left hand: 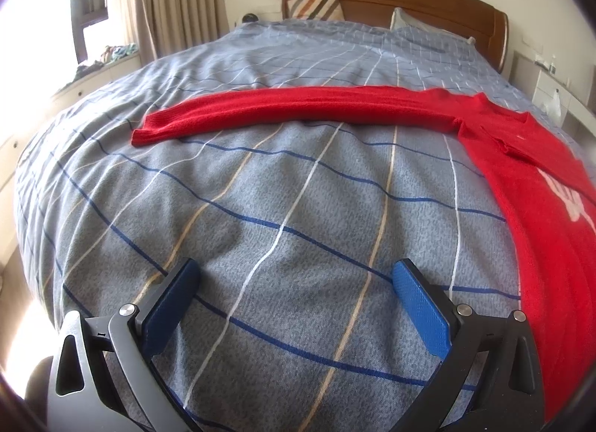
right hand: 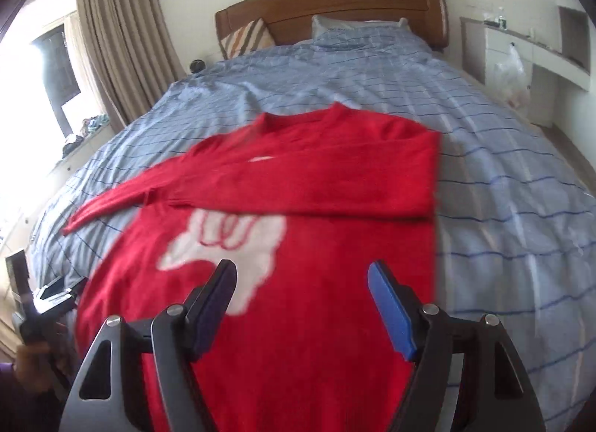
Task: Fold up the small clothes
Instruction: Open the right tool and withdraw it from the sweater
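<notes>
A red knit sweater (right hand: 298, 186) with a white print (right hand: 231, 238) lies flat on the bed. Its right sleeve is folded across the chest. Its left sleeve (left hand: 283, 106) stretches out straight to the left over the cover. My left gripper (left hand: 294, 275) is open and empty above bare bed cover, left of the sweater body (left hand: 540, 208) and nearer than the sleeve. My right gripper (right hand: 301, 275) is open and empty above the sweater's lower half. The left gripper also shows at the left edge of the right wrist view (right hand: 52, 294).
The bed has a grey-blue checked cover (left hand: 260, 208), a wooden headboard (right hand: 335, 3) and pillows (right hand: 246, 37). Curtains (right hand: 119, 41) and a window sill with small items (left hand: 100, 59) are on the left. White shelves with a plastic bag (right hand: 514, 74) stand on the right.
</notes>
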The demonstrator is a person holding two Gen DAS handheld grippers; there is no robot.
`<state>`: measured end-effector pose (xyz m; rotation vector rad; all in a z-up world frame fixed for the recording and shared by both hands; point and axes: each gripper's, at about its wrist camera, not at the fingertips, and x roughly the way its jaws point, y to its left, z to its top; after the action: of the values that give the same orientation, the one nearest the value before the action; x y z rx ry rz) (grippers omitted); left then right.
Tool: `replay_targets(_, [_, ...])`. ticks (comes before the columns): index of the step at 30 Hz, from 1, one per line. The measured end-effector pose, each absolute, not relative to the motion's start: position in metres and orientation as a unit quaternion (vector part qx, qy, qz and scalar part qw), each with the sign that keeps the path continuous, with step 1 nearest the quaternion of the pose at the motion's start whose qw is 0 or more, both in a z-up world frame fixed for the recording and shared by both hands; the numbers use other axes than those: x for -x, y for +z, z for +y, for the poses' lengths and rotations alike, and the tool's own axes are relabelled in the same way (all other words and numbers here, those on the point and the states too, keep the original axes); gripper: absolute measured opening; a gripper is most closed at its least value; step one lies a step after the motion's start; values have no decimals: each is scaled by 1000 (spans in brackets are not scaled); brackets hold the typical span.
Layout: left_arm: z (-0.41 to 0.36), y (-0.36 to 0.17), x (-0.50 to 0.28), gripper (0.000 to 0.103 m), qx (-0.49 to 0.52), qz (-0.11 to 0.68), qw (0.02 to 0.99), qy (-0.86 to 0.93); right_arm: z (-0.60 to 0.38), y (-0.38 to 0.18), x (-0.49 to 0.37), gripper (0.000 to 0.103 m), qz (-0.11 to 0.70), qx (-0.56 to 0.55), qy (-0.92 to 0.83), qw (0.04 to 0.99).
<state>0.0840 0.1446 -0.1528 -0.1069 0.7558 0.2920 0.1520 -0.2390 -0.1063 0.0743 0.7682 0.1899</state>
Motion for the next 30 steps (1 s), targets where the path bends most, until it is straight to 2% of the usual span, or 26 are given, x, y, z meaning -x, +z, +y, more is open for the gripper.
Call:
replay_targets(2, [141,-153,-83,103,39,369,917,143,-277,-110,-131,77,370,-21,33,928])
replay_targets(8, [142,-156,-85,103,41,373,917,134,-339,-140,-110,78,391,-10,-87,916])
replay_targets(12, [141,-156,-84,103,33,369,919,134,-342,-159,-113,87,402,-6,-97,910])
replay_targets(15, [138,-157,-84,103,29,367,919,138,-338,-163,-111,90,397,8,-111,911])
replay_targets(30, [133,-159,-81,103,20,361,921,145,-333,-168,-111,93,387,23,-123,913])
